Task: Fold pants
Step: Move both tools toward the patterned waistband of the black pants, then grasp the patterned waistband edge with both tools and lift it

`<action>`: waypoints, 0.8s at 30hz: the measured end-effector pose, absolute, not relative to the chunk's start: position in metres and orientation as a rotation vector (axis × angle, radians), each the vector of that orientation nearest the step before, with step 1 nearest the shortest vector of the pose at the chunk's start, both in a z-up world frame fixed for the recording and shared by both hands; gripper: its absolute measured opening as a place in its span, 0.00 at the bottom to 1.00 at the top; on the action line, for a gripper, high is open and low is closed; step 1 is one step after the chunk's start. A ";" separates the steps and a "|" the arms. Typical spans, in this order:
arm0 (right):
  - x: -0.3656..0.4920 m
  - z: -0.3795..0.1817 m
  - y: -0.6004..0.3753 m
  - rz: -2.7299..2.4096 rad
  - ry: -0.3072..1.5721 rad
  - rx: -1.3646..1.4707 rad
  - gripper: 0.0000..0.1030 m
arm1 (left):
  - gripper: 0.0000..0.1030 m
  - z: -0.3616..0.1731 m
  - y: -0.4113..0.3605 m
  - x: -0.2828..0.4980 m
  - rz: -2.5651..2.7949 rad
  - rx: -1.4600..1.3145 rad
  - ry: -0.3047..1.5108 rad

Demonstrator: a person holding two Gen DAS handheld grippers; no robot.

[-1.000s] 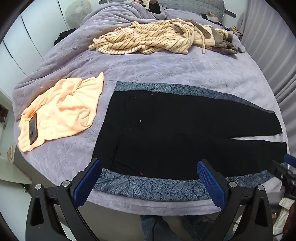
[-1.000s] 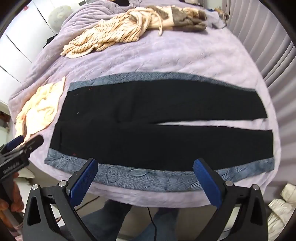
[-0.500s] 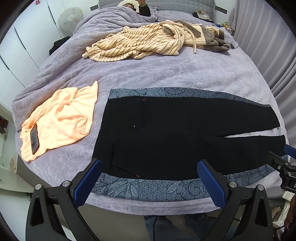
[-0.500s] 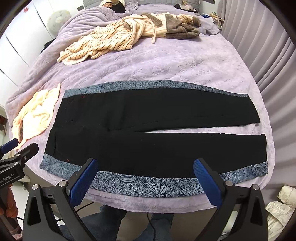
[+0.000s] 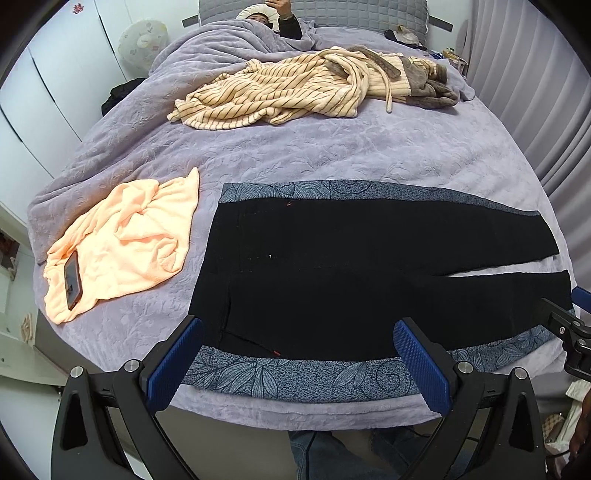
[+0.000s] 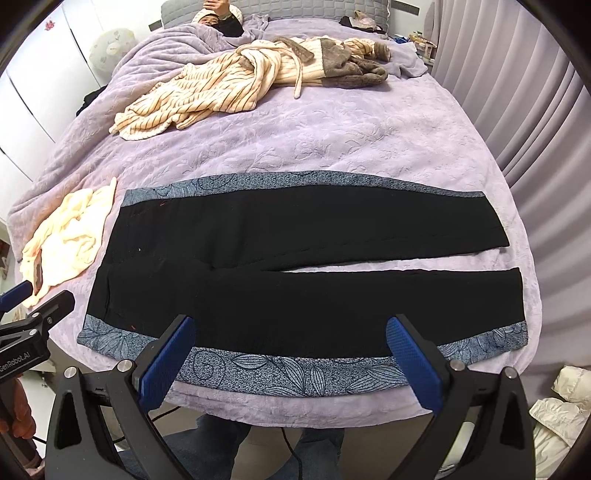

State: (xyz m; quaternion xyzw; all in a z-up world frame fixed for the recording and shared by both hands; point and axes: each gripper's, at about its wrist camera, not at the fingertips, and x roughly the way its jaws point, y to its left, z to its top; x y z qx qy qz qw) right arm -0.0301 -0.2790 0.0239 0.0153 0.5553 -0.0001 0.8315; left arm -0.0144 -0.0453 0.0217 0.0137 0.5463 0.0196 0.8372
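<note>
1. Overall: black pants [image 6: 310,291] lay flat, unfolded, across near part of bed [image 6: 332,147], waistband to the left, legs running to the right w/ a thin wedge of blanket showing between them.
2. Pants fabric matte black; blue-grey leaf-print bands [image 6: 280,373] ran along both outer side seams, the near band close to bed's edge. Small red stitch marks near waist.
3. Left gripper [image 5: 299,365] hovered over near waist end, fingers spread wide, nothing between them. Pads [image 5: 173,362] blue, diamond-knurled, on black angular arms w/ silver bolts.
4. Right gripper [image 6: 291,362] hovered over near leg, approx. mid-length; fingers likewise wide apart, empty, not touching cloth.
5. Blanket lavender, plush, embossed w/ floral relief.
6. Peach garment [image 5: 122,243], soft & crumpled, lay just left of waistband, apart from it; phone [image 5: 72,280] rested on its left part, glossy dark rectangle.
7. Cream robe [image 5: 288,96] w/ thin dark stripes, fleecy, heaped at far side; grey-brown furry trim at its right end.
8. Person [image 6: 218,18] lay under blanket at headboard.
9. Grey pleated curtain [image 6: 517,92] on right; white cabinets on left.
</note>
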 end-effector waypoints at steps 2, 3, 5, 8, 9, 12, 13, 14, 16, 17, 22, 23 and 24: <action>-0.031 0.024 -0.278 -0.001 1.177 0.029 1.00 | 1.00 0.022 -0.044 -0.015 0.041 0.028 1.157; -0.032 0.024 -0.278 -0.001 1.177 0.027 1.00 | 1.00 0.022 -0.043 -0.016 0.041 0.028 1.158; -0.033 0.024 -0.276 -0.001 1.180 0.023 1.00 | 1.00 0.022 -0.042 -0.016 0.040 0.027 1.158; -0.034 0.024 -0.275 -0.002 1.181 0.022 1.00 | 1.00 0.021 -0.042 -0.017 0.038 0.028 1.160; -0.035 0.024 -0.275 -0.004 1.182 0.022 1.00 | 1.00 0.021 -0.041 -0.017 0.037 0.029 1.161; -0.036 0.023 -0.274 -0.007 1.187 0.025 1.00 | 1.00 0.020 -0.041 -0.019 0.038 0.034 1.162; -0.036 0.023 -0.275 -0.008 1.188 0.026 1.00 | 1.00 0.018 -0.041 -0.019 0.039 0.039 1.163; -0.036 0.022 -0.275 -0.008 1.191 0.027 1.00 | 1.00 0.016 -0.041 -0.019 0.042 0.045 1.165; -0.037 0.020 -0.275 -0.007 1.197 0.027 1.00 | 1.00 0.013 -0.040 -0.018 0.050 0.052 1.174; -0.037 0.019 -0.276 -0.005 1.200 0.030 1.00 | 1.00 0.011 -0.040 -0.018 0.054 0.052 1.180; -0.036 0.010 -0.280 0.000 1.228 0.052 1.00 | 1.00 0.000 -0.036 -0.016 0.070 0.052 1.205; -0.034 0.008 -0.281 -0.002 1.237 0.057 1.00 | 1.00 -0.002 -0.035 -0.016 0.070 0.049 1.210; -0.034 0.006 -0.281 -0.004 1.245 0.060 1.00 | 1.00 -0.005 -0.034 -0.015 0.069 0.046 1.215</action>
